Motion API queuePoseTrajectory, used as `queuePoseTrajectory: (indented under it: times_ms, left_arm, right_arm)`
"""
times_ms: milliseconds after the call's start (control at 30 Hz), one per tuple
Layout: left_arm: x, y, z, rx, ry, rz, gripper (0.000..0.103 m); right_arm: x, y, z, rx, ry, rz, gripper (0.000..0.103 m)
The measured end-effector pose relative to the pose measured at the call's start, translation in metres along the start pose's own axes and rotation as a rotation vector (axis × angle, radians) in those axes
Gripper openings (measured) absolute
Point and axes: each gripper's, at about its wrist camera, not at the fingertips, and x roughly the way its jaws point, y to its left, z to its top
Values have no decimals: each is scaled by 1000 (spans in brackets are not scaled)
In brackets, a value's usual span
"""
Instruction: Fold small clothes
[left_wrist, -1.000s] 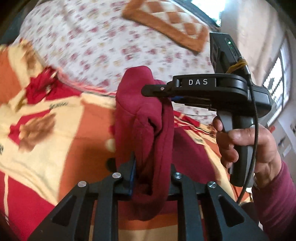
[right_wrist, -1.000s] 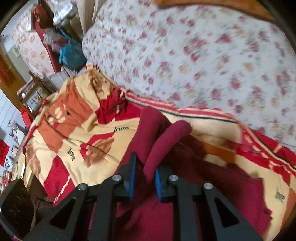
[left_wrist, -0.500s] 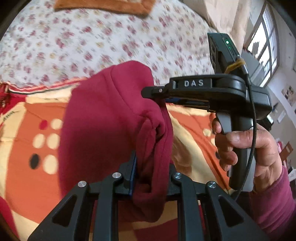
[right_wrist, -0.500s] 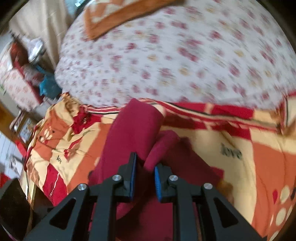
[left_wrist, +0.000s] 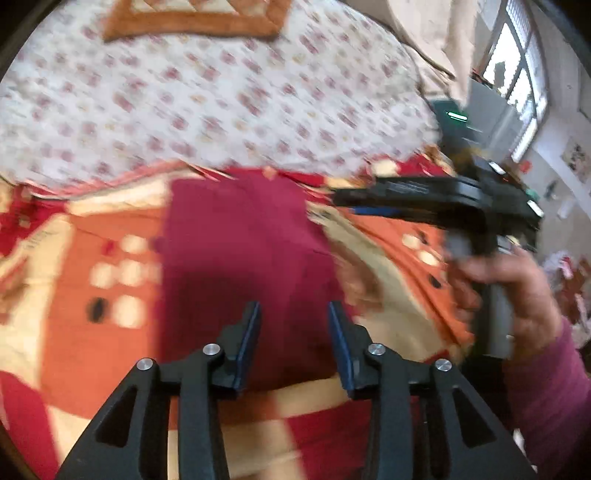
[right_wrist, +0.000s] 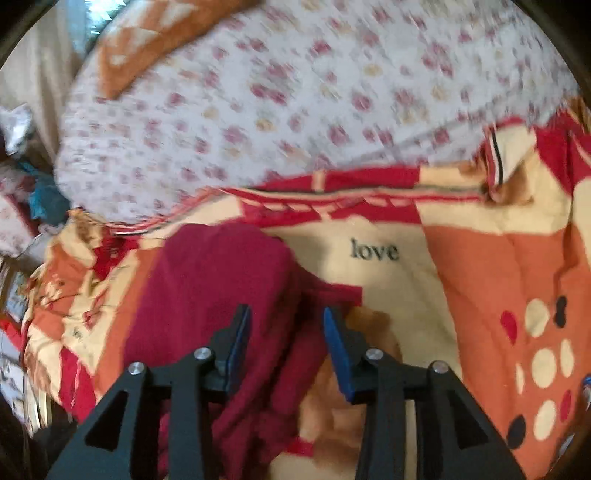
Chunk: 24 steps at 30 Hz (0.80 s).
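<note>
A small maroon garment (left_wrist: 240, 258) lies folded flat on the orange, cream and red blanket (left_wrist: 92, 266). My left gripper (left_wrist: 293, 314) is open and empty just above its near edge. In the right wrist view the garment (right_wrist: 207, 291) lies left of centre, and my right gripper (right_wrist: 286, 317) is open and empty over its right edge. The right gripper also shows in the left wrist view (left_wrist: 354, 205), held in a hand to the right of the garment.
A white floral quilt (left_wrist: 203, 103) with an orange-bordered pillow (left_wrist: 192, 18) lies behind the blanket. The blanket carries the word "love" (right_wrist: 373, 250). Clutter and furniture stand at the far left (right_wrist: 22, 206). A window (left_wrist: 517, 74) is at the right.
Both grippers have opened and let go of the maroon garment. It dropped from a held-up bunch to lying flat on the blanket. The right gripper has drawn away to the right.
</note>
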Motion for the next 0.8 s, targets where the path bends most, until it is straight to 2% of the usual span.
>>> queuePoseTrajectory:
  times_ms: [100,167,233,300,367,433,533,600,700,800]
  left_arm:
    - [2,22,2,-39,-14,111,18]
    - [13,41,5,-101,4,127,18]
    - [25,53,3,-140,20,135,18]
    - [31,59,-4,-148,38,147,18]
    - [39,60,-14,-147,49,137,18]
    - [44,55,-23,-128,56,139,18]
    - [52,45,-26,-69,40,183,18]
    - [53,41,-26,-45,31,196,19]
    - [56,42,-25,-43,23,192,21]
    - [58,44,-25,-51,18,183,22]
  right_arm:
    - [-7,31,-10,-80,-2,80,42]
    - [2,46,-22,-123,35,102,42]
    - [19,53,-36,-162,87,75,42]
    - [33,50,-54,-201,127,2,40]
    - [39,40,-69,-229,130,-75,36]
    - [38,25,-73,-173,140,-46,36]
    - [25,11,-64,-80,150,31,38]
    - [19,6,-53,-28,127,65,43]
    - [23,0,-33,34,66,62,51]
    - [48,-1,-20,88,80,64,53]
